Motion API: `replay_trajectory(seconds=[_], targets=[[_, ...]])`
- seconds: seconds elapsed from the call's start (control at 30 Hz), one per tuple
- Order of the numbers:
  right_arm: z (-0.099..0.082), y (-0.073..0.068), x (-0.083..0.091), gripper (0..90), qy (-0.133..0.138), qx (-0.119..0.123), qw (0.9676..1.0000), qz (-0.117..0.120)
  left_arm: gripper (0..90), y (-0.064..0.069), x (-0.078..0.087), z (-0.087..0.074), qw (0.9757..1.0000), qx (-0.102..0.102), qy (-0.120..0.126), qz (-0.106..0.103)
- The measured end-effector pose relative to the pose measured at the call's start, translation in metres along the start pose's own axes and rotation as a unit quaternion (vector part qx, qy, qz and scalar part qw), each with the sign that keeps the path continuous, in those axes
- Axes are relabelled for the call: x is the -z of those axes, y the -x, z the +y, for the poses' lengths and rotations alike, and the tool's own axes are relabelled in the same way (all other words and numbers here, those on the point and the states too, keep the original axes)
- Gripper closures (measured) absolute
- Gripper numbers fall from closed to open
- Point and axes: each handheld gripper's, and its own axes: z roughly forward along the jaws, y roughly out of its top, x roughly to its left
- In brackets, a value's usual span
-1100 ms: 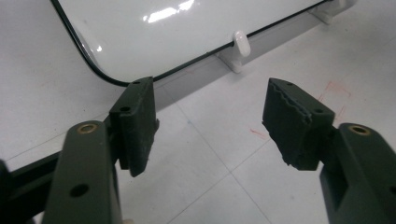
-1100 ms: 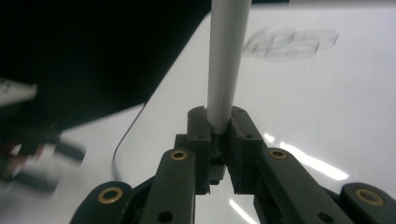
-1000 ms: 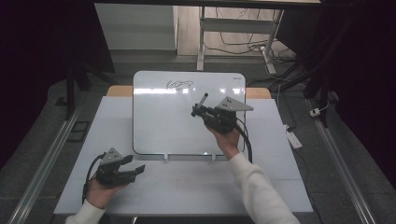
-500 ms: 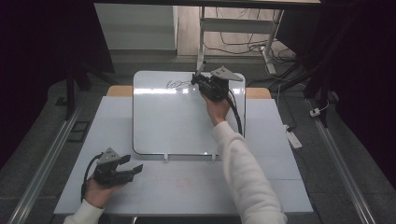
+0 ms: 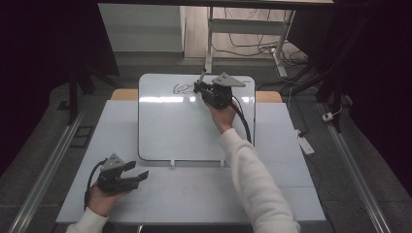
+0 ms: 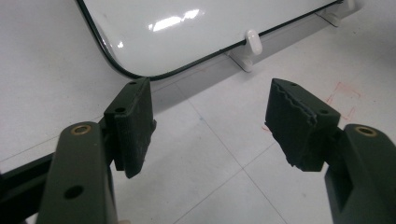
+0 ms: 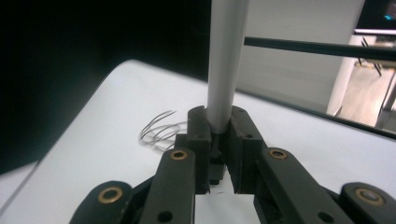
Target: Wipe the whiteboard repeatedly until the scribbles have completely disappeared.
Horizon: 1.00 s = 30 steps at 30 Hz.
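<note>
Now, table (image 5: pixel 121 126) big, pale, bare around board. Whiteboard (image 5: pixel 175 126) lies flat mid-table, far edge past table, near edge on two white clips (image 6: pixel 251 41). My right tongs (image 5: pixel 206 91) at board's far end, pinching marker (image 7: pixel 223 65) upright, I guess for writing; black scribble (image 5: pixel 183 88) just beside its tip. My left tongs (image 6: pixel 210 126) spread, holding nothing, parked near board's near-left corner, out of way. Plenty of blank board toward me; little room beyond scribble
</note>
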Motion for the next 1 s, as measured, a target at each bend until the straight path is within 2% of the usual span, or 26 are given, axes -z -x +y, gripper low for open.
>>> replay_trajectory(seconds=[0.03, 0.07, 0.13, 0.2, 0.23, 0.3, 0.4, 0.43, 0.47, 0.53, 0.63, 0.7, 0.77, 0.8, 0.87, 0.97, 1.0], targets=[[0.0, 0.0, 0.0, 80.1, 0.0, 0.0, 1.0, 0.0, 33.0, 0.0, 0.0, 0.0, 1.0, 0.0, 0.0, 0.0], [0.005, 0.006, 0.002, 80.1, 0.014, 0.0, 0.9996, -0.023, 33.0, 0.001, 0.001, 0.0, 1.0, 0.0, 0.001, -0.001], [0.007, 0.015, 0.006, 80.1, 0.028, -0.017, 0.9985, -0.044, 33.0, 0.001, 0.001, 0.0, 1.0, -0.001, 0.002, -0.001], [0.004, 0.015, 0.006, 80.1, 0.026, -0.024, 0.9987, -0.036, 33.0, 0.0, 0.0, 0.0, 1.0, -0.001, 0.002, -0.003], [0.001, 0.01, 0.004, 80.1, 0.018, -0.018, 0.9994, -0.023, 33.0, 0.0, 0.0, 0.0, 1.0, -0.001, 0.002, -0.003], [-0.004, -0.001, 0.001, 80.1, 0.007, 0.01, 0.9999, -0.003, 33.0, 0.0, 0.0, 0.0, 1.0, 0.001, 0.004, -0.004], [-0.002, -0.002, 0.002, 80.2, 0.01, 0.019, 0.9997, -0.009, 33.1, 0.0, 0.001, 0.0, 1.0, 0.0, 0.004, -0.005], [0.0, 0.002, 0.003, 80.2, 0.02, 0.011, 0.9995, -0.023, 33.1, 0.0, 0.002, 0.0, 1.0, 0.0, 0.005, -0.004], [0.003, 0.013, 0.007, 80.2, 0.037, -0.016, 0.9981, -0.046, 33.1, 0.0, 0.002, 0.0, 1.0, -0.001, 0.006, -0.004], [0.0, 0.015, 0.008, 80.2, 0.037, -0.025, 0.9981, -0.042, 33.2, 0.0, 0.003, 0.0, 1.0, 0.0, 0.008, -0.005], [-0.006, 0.002, 0.004, 80.1, 0.019, 0.003, 0.9998, -0.011, 33.2, -0.002, 0.001, 0.0, 1.0, 0.0, 0.006, -0.006], [-0.006, 0.001, 0.004, 80.1, 0.019, 0.009, 0.9997, -0.011, 33.2, -0.002, 0.001, 0.0, 1.0, 0.001, 0.004, -0.005], [-0.002, 0.012, 0.009, 80.1, 0.034, -0.006, 0.9984, -0.044, 33.2, -0.001, 0.003, -0.001, 1.0, -0.001, 0.006, -0.005], [-0.001, 0.017, 0.011, 80.1, 0.04, -0.021, 0.9978, -0.047, 33.3, -0.001, 0.003, -0.001, 1.0, 0.0, 0.008, -0.005], [-0.003, 0.015, 0.011, 80.1, 0.036, -0.022, 0.9982, -0.042, 33.3, -0.001, 0.003, -0.001, 1.0, 0.001, 0.008, -0.005], [-0.009, -0.001, 0.006, 80.1, 0.017, 0.009, 0.9998, -0.009, 33.3, -0.002, 0.001, 0.0, 1.0, 0.001, 0.005, -0.006], [-0.009, -0.004, 0.005, 80.1, 0.013, 0.017, 0.9998, -0.006, 33.3, -0.002, 0.001, 0.0, 1.0, 0.0, 0.004, -0.005]])
